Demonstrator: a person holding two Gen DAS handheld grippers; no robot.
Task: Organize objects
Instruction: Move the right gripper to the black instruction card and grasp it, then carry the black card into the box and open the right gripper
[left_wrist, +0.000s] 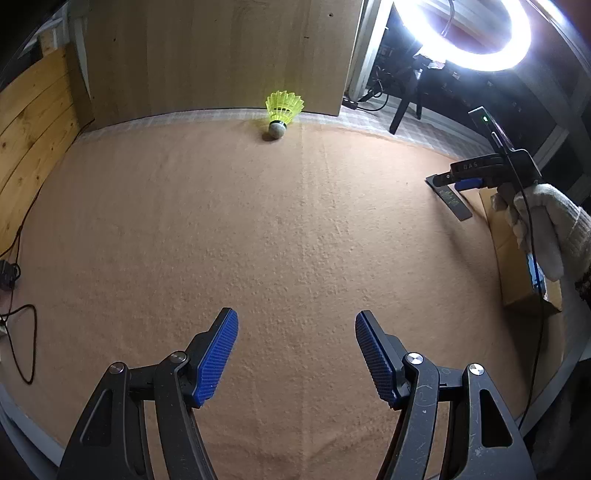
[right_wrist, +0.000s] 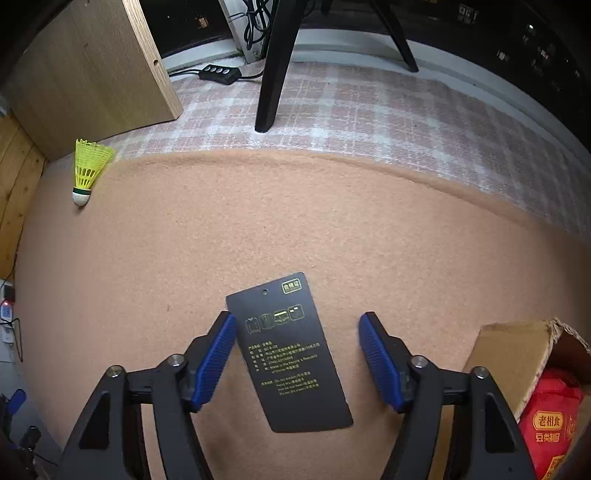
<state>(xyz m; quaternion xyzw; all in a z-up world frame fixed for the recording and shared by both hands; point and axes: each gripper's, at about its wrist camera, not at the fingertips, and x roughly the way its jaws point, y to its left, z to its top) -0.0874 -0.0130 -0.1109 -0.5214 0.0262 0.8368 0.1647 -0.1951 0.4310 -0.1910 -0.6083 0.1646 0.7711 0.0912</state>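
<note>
A yellow shuttlecock (left_wrist: 281, 114) lies at the far edge of the tan felt mat (left_wrist: 258, 240), against a wooden board; it also shows in the right wrist view (right_wrist: 88, 170) at far left. My left gripper (left_wrist: 296, 328) is open and empty, well short of it. A black card (right_wrist: 291, 354) with gold print lies flat on the mat between the fingers of my right gripper (right_wrist: 297, 328), which is open above it. The card's far end (left_wrist: 452, 199) and the right gripper (left_wrist: 465, 177) show in the left wrist view at right. A cardboard box (right_wrist: 517, 350) holds a red packet (right_wrist: 550, 421).
A wooden board (left_wrist: 218, 55) stands behind the mat. A ring light (left_wrist: 480, 37) and its black tripod leg (right_wrist: 277, 62) stand at the back on a plaid cloth (right_wrist: 369, 110). A power strip (right_wrist: 221, 73) lies there. Cables (left_wrist: 18, 302) trail at the left edge.
</note>
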